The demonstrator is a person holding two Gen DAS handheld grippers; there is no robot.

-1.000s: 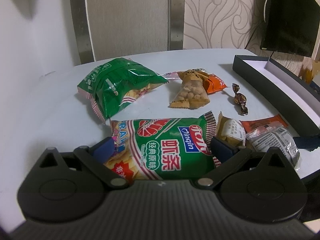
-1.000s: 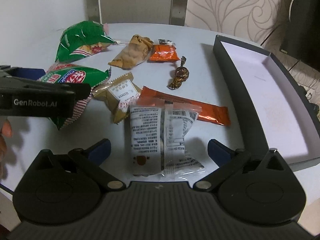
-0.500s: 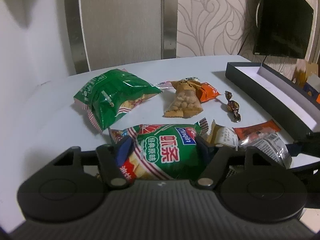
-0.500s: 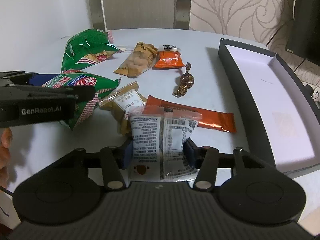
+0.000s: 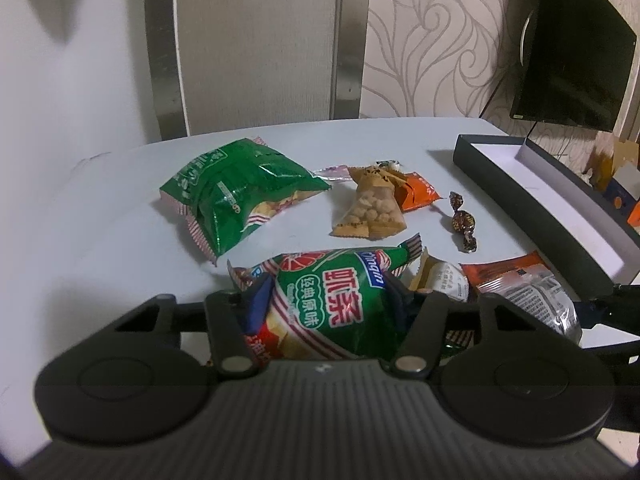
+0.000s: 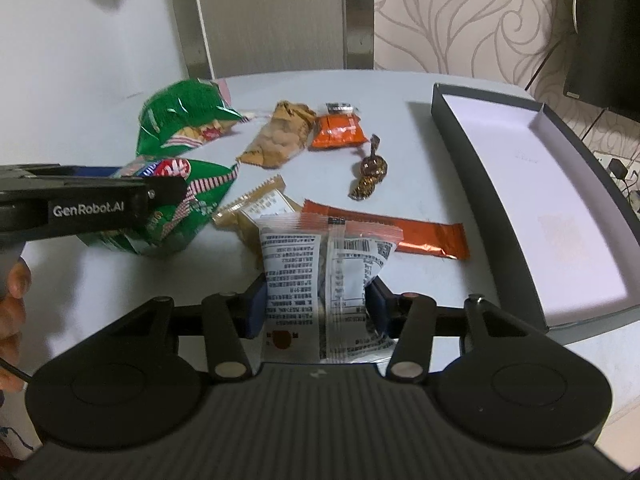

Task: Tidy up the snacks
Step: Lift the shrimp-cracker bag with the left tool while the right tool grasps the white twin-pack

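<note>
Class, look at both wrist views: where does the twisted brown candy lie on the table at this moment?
The twisted brown candy lies loose on the table, right of the small orange packet, beyond the long orange bar, and left of the dark tray.

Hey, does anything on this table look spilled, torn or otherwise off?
Nothing spilled or torn. The snacks just lie scattered beside the empty box. The green chip bag is crumpled where the left gripper squeezes it; the clear packet is pinched by the right gripper.

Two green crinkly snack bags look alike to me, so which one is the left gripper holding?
The nearer green bag with red-striped edges, pinched between the left gripper fingers; the other green bag lies untouched farther back.
</note>
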